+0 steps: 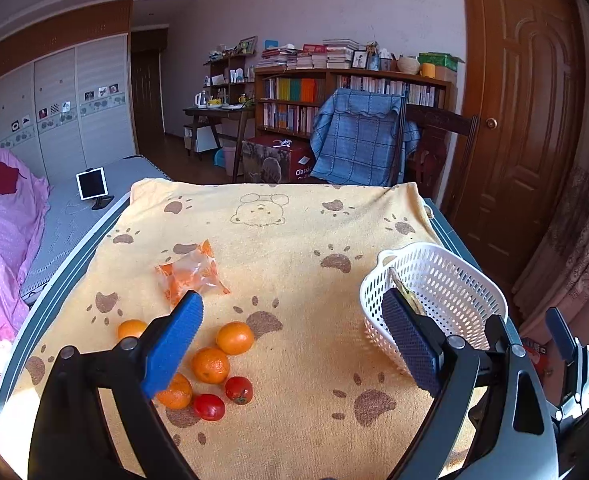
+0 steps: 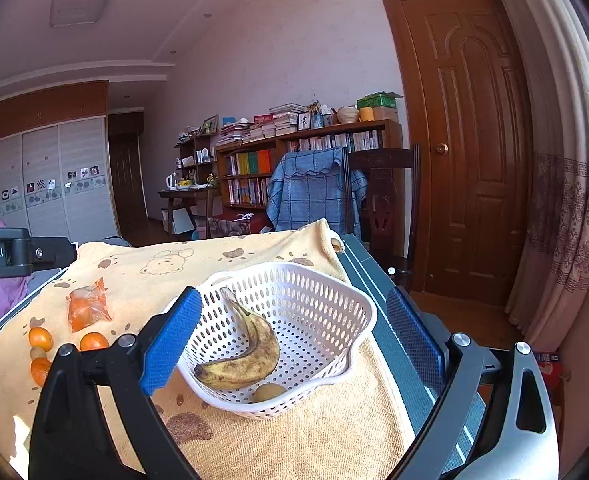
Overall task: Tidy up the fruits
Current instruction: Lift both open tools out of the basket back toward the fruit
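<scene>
The left gripper [image 1: 292, 340] hovered over the table [image 1: 294, 240] with its fingers [image 1: 174, 340] wide apart, holding nothing. Four oranges [image 1: 210, 365] and two tomatoes [image 1: 238, 390] lay clustered at its seven o'clock, a plastic bag [image 1: 192, 274] at eleven. The right gripper [image 2: 292, 340] also had its fingers spread and empty, framing the white basket [image 2: 334, 300], where a banana [image 2: 250, 356] and a kiwi [image 2: 269, 392] rested.

Both wrist cameras look forward and down over the bench [image 1: 302, 240] from its near edge, close above it. The left faces mid-bench, the right its right side; both share the white basket [image 1: 450, 276] [image 2: 318, 292].
</scene>
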`<action>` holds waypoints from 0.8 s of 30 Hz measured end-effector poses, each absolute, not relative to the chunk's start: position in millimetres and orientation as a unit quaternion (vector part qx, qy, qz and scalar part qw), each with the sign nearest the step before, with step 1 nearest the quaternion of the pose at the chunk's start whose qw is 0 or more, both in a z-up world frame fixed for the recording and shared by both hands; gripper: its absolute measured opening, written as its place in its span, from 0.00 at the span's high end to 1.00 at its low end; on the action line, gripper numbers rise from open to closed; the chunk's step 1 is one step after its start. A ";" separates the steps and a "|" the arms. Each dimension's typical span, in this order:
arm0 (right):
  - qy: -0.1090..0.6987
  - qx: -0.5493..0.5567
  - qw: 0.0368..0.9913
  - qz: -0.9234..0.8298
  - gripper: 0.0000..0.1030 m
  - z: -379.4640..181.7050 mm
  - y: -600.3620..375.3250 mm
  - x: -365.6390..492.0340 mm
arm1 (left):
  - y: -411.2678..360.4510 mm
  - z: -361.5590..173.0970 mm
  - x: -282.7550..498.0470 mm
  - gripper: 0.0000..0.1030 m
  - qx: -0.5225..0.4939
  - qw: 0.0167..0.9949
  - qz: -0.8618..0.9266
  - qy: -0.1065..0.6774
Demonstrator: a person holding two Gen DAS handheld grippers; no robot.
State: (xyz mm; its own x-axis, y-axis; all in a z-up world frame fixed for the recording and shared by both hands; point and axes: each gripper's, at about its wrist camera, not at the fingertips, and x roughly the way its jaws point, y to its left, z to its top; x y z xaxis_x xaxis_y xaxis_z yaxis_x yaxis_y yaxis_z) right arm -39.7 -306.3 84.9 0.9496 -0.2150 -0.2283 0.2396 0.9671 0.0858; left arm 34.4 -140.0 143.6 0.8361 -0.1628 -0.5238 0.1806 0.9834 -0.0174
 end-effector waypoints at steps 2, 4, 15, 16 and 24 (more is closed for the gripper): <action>0.111 0.050 0.987 -0.104 0.08 84.1 -301.6 -39.0 | -132.8 142.2 32.6 0.12 0.014 0.959 -0.081 0.271; 0.115 0.043 0.988 -0.091 0.08 82.4 -295.1 -38.0 | -126.7 140.8 30.8 0.12 0.015 0.960 -0.071 0.269; 0.146 -0.027 0.989 0.015 0.08 73.6 -248.5 -33.0 | -65.7 111.9 16.4 0.12 -0.007 0.958 -0.011 0.285; 0.156 -0.028 0.987 0.026 0.08 72.0 -246.5 -29.9 | -56.9 108.1 15.7 0.12 -0.013 0.957 -0.002 0.289; 0.179 -0.046 0.981 0.062 0.08 63.9 -229.9 -25.0 | 17.1 84.0 12.4 0.12 -0.060 0.945 0.077 0.313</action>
